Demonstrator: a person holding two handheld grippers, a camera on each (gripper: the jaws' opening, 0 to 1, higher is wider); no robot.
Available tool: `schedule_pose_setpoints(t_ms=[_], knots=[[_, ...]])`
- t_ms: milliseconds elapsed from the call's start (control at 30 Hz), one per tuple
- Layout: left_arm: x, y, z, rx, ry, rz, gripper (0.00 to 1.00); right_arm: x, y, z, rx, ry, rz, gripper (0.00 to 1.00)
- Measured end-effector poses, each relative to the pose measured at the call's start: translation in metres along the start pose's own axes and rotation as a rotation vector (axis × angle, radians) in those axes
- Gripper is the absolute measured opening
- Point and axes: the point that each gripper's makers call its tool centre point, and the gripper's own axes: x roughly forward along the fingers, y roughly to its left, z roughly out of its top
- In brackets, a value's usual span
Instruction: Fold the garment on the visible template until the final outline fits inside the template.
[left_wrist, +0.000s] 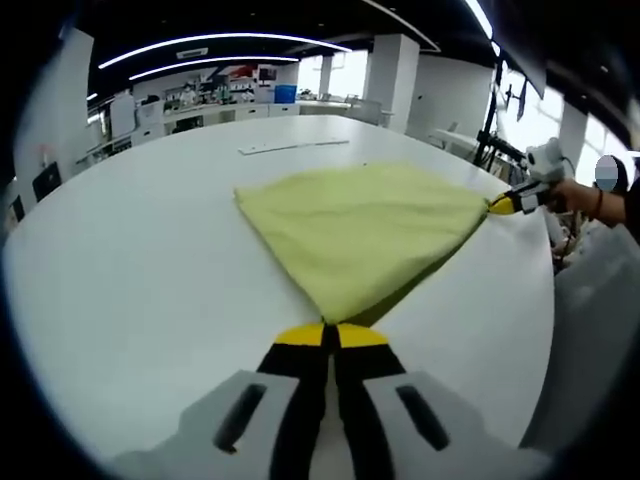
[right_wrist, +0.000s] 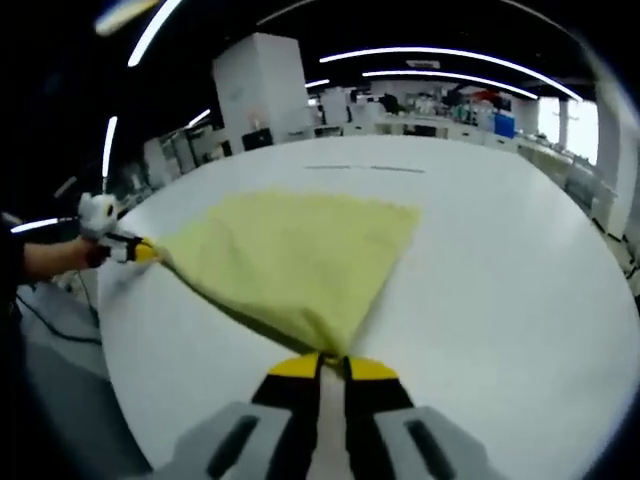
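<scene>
A yellow-green cloth (left_wrist: 360, 225) lies spread on the white table (left_wrist: 150, 260), its near edge lifted and stretched between two corners. In the left gripper view, my left gripper (left_wrist: 331, 331) is shut on the near corner, and the right gripper (left_wrist: 507, 204) pinches the corner at the right, held by a hand. The right gripper view shows the same cloth (right_wrist: 300, 250). There my right gripper (right_wrist: 333, 362) is shut on its near corner, and the left gripper (right_wrist: 140, 250) grips the corner at the left. A shadow shows under the raised edge.
A thin pale strip (left_wrist: 295, 147) lies on the table beyond the cloth, also seen as a faint line (right_wrist: 365, 168) in the right gripper view. The table edge (left_wrist: 545, 330) curves close on the right. Desks, shelves and pillars stand in the room behind.
</scene>
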Motion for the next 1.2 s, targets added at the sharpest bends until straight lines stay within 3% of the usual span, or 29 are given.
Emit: schedule_pose_setpoints(t_ms=[133, 233, 400, 533, 1200], knots=[[0.0, 0.002, -0.001, -0.003, 0.001, 0.001, 0.0, 0.004, 0.0, -0.001, -0.009, 0.006, -0.005, 0.0], [-0.001, 0.003, -0.001, -0.001, 0.002, -0.001, 0.0, 0.0, -0.003, -0.005, -0.105, 0.057, -0.012, 0.0], [-0.001, 0.002, -0.001, 0.009, 0.006, -0.006, 0.0, -0.01, -0.009, 0.011, -0.137, 0.009, -0.028, 0.0], [-0.003, 0.001, -0.002, 0.008, 0.008, -0.008, 0.0, -0.011, -0.01, 0.008, -0.185, 0.035, -0.024, 0.0], [-0.011, -0.016, -0.016, 0.056, 0.063, -0.047, 0.0, -0.023, -0.007, -0.017, -0.169, 0.058, -0.013, 0.0]])
